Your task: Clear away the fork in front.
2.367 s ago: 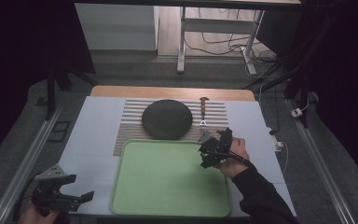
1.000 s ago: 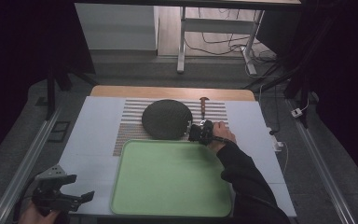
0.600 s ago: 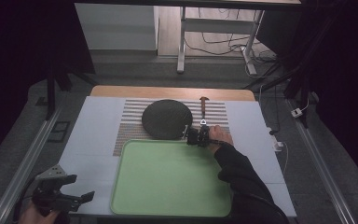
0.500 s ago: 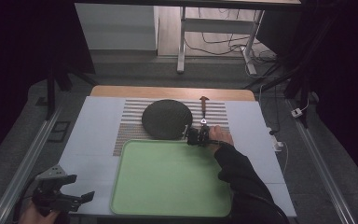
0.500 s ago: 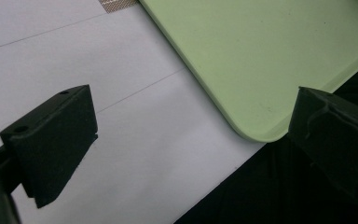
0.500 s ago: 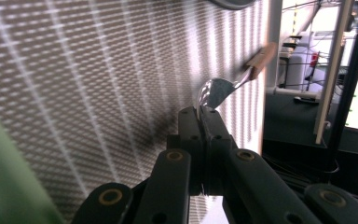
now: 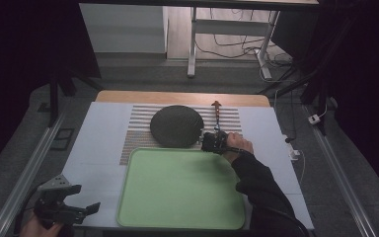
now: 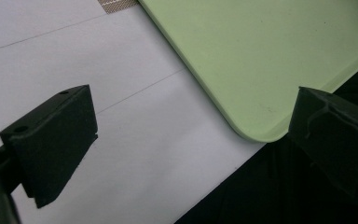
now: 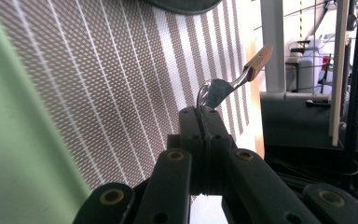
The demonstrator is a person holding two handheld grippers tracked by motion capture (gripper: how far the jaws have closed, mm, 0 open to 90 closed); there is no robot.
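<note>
Between the closed jaws of the right gripper point(image 9: 200, 121) sits the bowl end of a spoon point(image 9: 221, 88) — pinched at its edge, with the metal neck and wooden handle running out past the fingertips and away from them. From the high view the right gripper point(image 7: 212, 142) sits over the striped placemat point(image 7: 138, 133), just beyond the far edge of the green tray point(image 7: 177, 190), and the spoon point(image 7: 216, 116) stretches from the fingers toward the far side of the table point(image 7: 103, 123), its handle tip near the wooden strip there. To one side of those fingers, close by, lies a dark round plate point(image 7: 176, 125); whether the jaws touch its rim I cannot tell.

Down at the near left corner the left gripper point(image 7: 66, 205) is held in a hand point(image 7: 37, 228), its jaws spread wide with nothing between them. In the left gripper view, white table surface point(image 8: 121, 140) lies between the two fingers point(image 8: 56, 140), and a rounded corner of the green tray point(image 8: 270, 60) reaches in toward the far finger — apart from both.
</note>
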